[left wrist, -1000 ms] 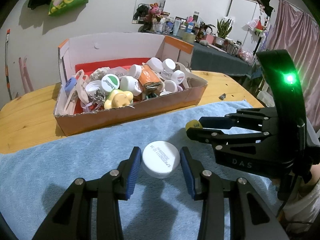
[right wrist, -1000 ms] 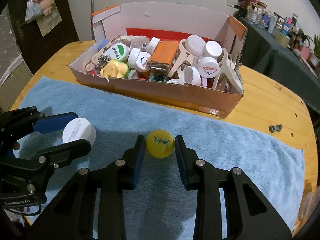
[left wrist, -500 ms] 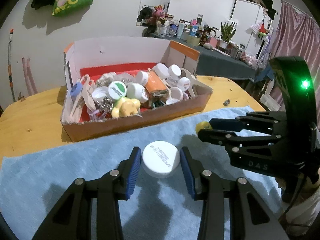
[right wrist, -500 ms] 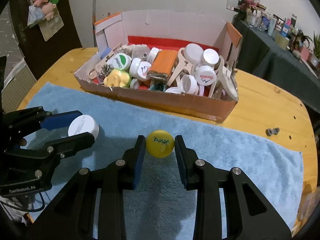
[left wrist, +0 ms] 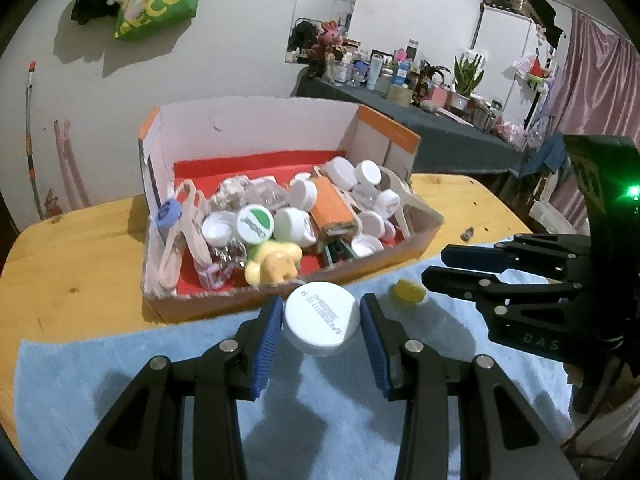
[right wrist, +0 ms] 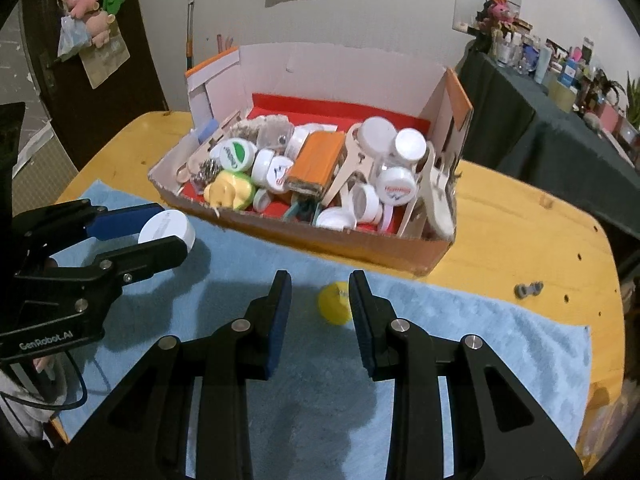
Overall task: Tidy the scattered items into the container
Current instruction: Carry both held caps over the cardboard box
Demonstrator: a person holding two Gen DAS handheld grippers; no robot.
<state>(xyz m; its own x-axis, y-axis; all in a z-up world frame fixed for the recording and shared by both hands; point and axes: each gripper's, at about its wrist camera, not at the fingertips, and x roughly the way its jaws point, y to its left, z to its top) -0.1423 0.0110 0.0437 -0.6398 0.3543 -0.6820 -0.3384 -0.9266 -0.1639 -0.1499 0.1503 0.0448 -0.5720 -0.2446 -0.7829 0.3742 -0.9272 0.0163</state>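
Note:
A white screw cap (left wrist: 320, 318) hangs above the blue towel (left wrist: 60, 360), and my left gripper (left wrist: 320, 300) is shut on it. From the right wrist view the same cap (right wrist: 168, 224) shows between the left gripper's (right wrist: 172, 228) pads. A small yellow cap (right wrist: 335, 303) lies on the towel (right wrist: 480, 340), below and apart from my right gripper (right wrist: 320, 280). That gripper's jaws stand narrow and shut with nothing between the pads. In the left wrist view the yellow cap (left wrist: 407, 292) sits just past the right gripper (left wrist: 434, 266). The cardboard box (right wrist: 340, 64) stands beyond, full of caps and clips.
The box (left wrist: 248, 128) rests on a wooden table (right wrist: 520, 232), its low front wall facing me. A small metal part (right wrist: 528, 290) lies on the bare wood at right. A dark-clothed side table with bottles (left wrist: 400, 76) stands behind.
Both grippers have risen. The white cap has come up off the towel in the left gripper. The yellow cap has slipped out of the right gripper and stayed on the towel.

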